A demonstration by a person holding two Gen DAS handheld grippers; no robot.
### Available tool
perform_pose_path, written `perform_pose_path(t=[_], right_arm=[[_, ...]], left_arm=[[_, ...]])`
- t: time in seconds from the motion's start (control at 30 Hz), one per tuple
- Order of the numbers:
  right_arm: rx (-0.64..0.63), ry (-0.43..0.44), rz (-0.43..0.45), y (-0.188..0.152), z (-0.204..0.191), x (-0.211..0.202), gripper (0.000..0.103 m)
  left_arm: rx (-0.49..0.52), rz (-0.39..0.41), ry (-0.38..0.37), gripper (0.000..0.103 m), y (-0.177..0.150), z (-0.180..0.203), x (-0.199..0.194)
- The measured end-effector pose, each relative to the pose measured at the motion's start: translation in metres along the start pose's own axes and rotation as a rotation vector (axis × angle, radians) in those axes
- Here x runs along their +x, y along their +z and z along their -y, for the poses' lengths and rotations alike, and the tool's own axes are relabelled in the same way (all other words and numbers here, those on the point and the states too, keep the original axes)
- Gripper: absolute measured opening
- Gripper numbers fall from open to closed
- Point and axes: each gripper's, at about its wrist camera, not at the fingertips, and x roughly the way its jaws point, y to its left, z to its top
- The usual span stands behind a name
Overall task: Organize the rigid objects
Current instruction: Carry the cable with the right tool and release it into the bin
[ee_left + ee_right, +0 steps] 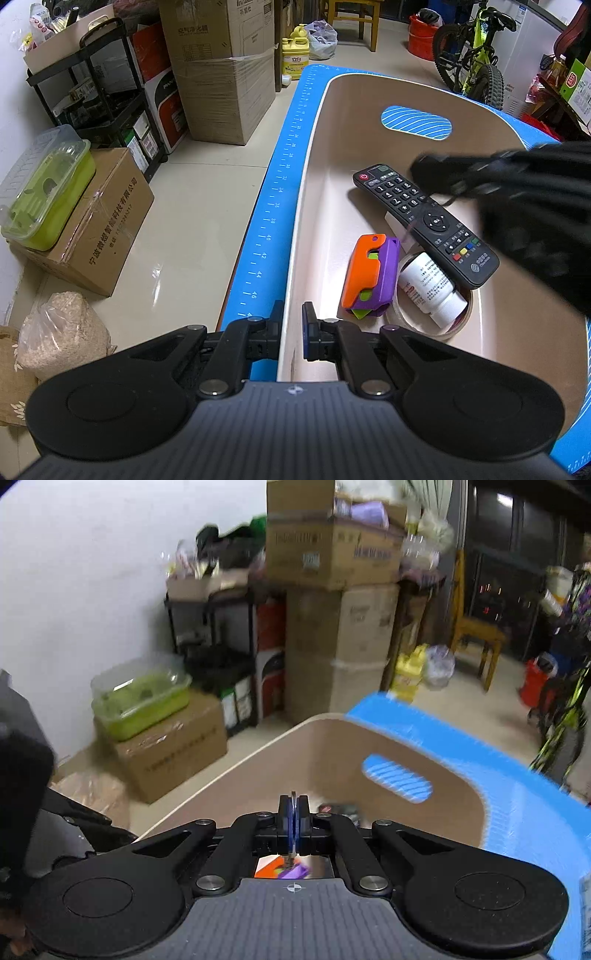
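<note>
A beige bin (pixel 369 110) stands on a blue mat (pixel 273 192). In it lie a black remote (pixel 424 221), an orange and purple toy (pixel 369 273), a white pill bottle (pixel 428 291) and a tape roll (pixel 454 328). My left gripper (pixel 291 314) is shut on the bin's near left wall. My right gripper (pixel 293 805) is above the bin (pixel 332 746), shut on a thin clear flat piece (pixel 293 812); it shows as a dark blur in the left wrist view (pixel 480 173). The toy (pixel 284 871) shows below the fingers.
Cardboard boxes (pixel 221 66) and a black shelf rack (pixel 110 92) stand on the tiled floor at the left. A green lidded container (pixel 48 192) sits on a box. A bicycle (pixel 472 62), red bucket (pixel 421 37) and wooden stool (pixel 354 18) stand beyond the mat.
</note>
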Motion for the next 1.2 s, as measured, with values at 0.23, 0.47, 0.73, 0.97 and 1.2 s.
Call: perform_pose_path(t=[0.23, 0.47, 0.73, 0.97, 1.2], right_arm=[[0.099, 0.022, -0.121, -0.013, 0.009, 0.037, 0.013], [0.090, -0.039, -0.185, -0.021, 0.021, 0.048, 0.013], [0.053, -0.072, -0.242, -0.030, 0.024, 0.053, 0.014], [0.049, -0.091, -0.241, -0.028, 0.027, 0.047, 0.037], [0.041, -0.102, -0.166, -0.024, 0.038, 0.017, 0.049]], left_arm=[[0.000, 0.001, -0.001, 0.009, 0.000, 0.000, 0.001], [0.001, 0.001, 0.001, 0.009, -0.001, 0.000, 0.001], [0.001, 0.001, 0.001, 0.009, 0.000, 0.001, 0.001], [0.003, 0.000, 0.004, 0.009, 0.000, 0.001, 0.001], [0.001, 0.000, 0.001, 0.009, 0.000, 0.001, 0.001]])
